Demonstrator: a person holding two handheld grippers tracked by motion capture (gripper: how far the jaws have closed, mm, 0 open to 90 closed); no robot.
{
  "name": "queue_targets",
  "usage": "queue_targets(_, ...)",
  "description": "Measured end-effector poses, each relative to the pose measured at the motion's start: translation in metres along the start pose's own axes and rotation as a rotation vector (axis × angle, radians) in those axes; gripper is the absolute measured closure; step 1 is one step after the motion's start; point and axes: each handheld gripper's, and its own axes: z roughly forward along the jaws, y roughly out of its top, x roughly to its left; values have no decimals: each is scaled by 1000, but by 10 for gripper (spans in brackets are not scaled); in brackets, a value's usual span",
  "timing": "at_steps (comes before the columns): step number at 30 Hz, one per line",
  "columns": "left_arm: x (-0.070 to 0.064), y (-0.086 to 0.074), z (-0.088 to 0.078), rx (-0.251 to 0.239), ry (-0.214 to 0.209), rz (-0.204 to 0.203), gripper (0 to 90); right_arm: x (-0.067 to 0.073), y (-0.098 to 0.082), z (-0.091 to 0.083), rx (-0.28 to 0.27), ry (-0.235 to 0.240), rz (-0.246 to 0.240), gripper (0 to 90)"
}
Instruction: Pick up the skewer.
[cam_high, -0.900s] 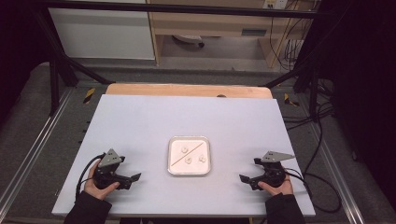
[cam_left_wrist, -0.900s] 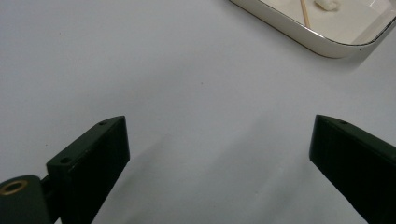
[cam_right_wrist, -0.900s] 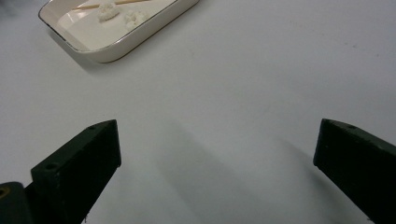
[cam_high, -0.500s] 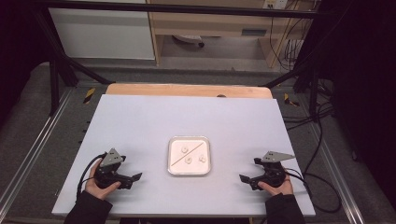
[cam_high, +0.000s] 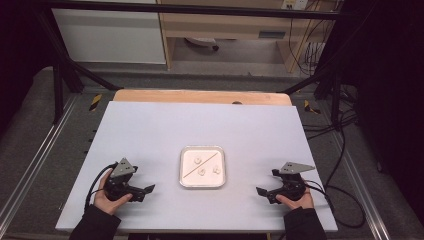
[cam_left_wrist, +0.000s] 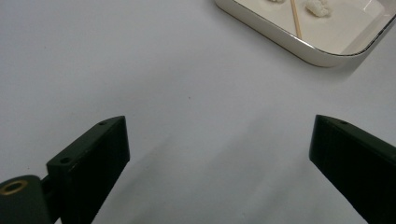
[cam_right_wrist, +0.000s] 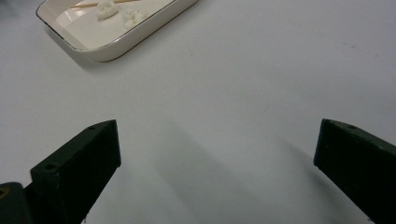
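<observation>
A white square tray (cam_high: 202, 183) with a thin rim sits in the middle of the table's near half. In it lie three small white lumps (cam_high: 202, 171) and a thin wooden skewer (cam_high: 201, 164), laid diagonally. My left gripper (cam_high: 142, 190) rests on the table to the tray's left, held by a hand, jaws wide apart with nothing between them. My right gripper (cam_high: 262, 192) rests to the tray's right, also open and empty. The left gripper view has the tray (cam_left_wrist: 299, 45) at its upper right; the right gripper view has the tray (cam_right_wrist: 112, 49) at its upper left.
The white tabletop (cam_high: 200, 125) lies on a wooden board (cam_high: 200, 96) whose far edge shows. A black frame and rails (cam_high: 55, 80) flank the table. Cables (cam_high: 340, 150) trail at the right. Cabinets and a shelf stand beyond.
</observation>
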Motion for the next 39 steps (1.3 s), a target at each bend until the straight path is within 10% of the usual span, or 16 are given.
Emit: queue_targets(39, -47, 61, 32, 39, -20, 83, 64, 0, 0, 1, 4, -3, -6, 11)
